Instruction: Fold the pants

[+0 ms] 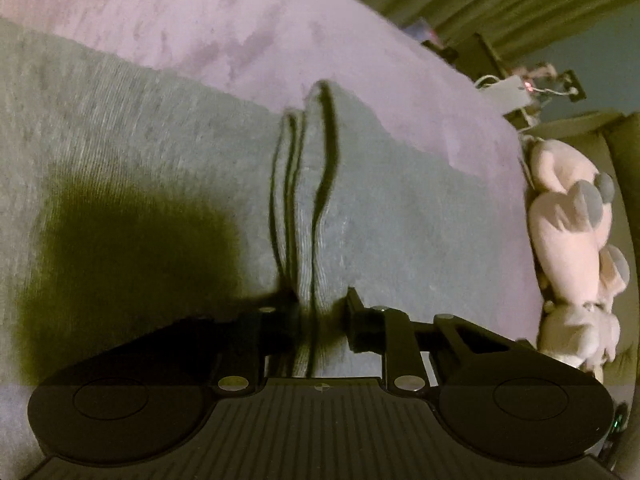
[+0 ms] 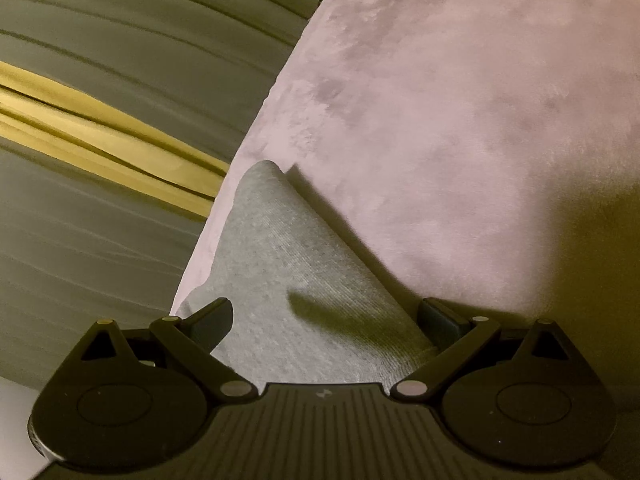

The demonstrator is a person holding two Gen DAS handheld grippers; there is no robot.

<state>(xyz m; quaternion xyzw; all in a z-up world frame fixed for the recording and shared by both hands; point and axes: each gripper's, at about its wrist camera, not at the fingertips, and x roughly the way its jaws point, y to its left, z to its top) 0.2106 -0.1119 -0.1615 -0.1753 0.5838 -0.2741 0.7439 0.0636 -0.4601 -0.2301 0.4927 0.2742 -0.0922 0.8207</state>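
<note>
Here, two grippers work grey pants [image 1: 160, 152] on a pink blanket [image 1: 240, 20].
The left gripper [image 1: 320, 316] pinches a raised fabric fold; the right gripper [image 2: 326, 320] stands spread wide over a pant end, gripping nothing.

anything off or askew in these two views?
Mostly fine. The grey pants lie on the pink blanket, bunched into upright ridges where the left gripper pinches them. The right gripper is open over a corner. A plush toy sits wedged at the bed's edge.
</note>
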